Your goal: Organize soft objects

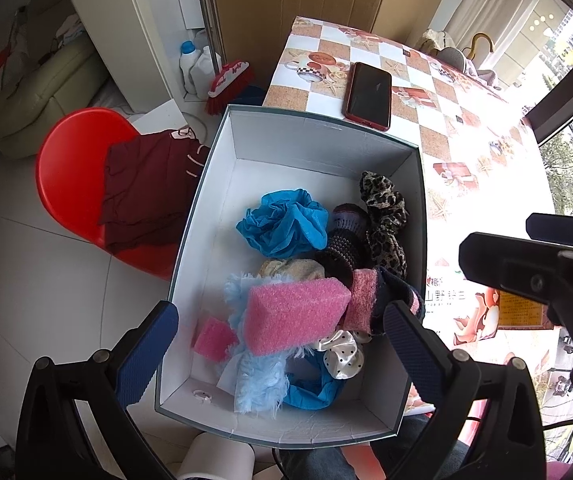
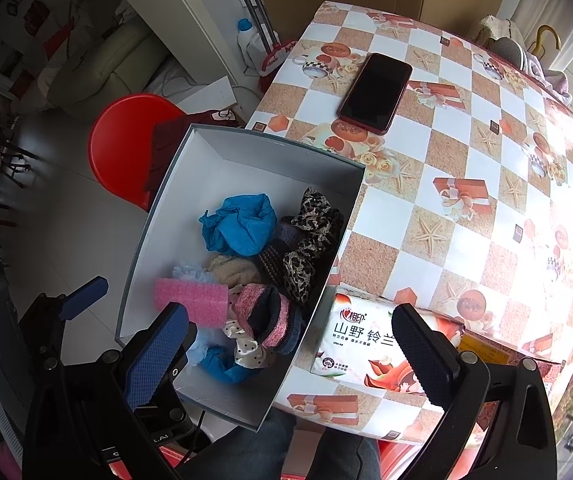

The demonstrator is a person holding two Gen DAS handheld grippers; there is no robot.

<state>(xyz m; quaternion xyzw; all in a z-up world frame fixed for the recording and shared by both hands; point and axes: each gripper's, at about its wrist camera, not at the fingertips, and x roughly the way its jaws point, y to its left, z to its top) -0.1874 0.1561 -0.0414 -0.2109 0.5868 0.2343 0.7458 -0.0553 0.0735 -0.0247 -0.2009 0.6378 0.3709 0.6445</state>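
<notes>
Checkered tablecloth (image 2: 466, 152) carries the box (image 1: 326, 128) at its edge, pink sponge (image 1: 292, 312) heaped inside with other soft things, while left gripper (image 1: 282, 348) and right gripper (image 2: 290, 350) hover wide, empty.

Both claws, left (image 1: 282, 344) and right (image 2: 290, 348), agape.

The desk (image 2: 466, 168) wears a checkered cloth printed with starfish, gift boxes and teacups. A dark phone (image 2: 374, 92) in a red case lies flat toward its far side. A white-lined box (image 2: 242, 164) sits at the left edge, overhanging it. Just beside the box's near right corner lies a tissue pack (image 2: 358, 344).
</notes>
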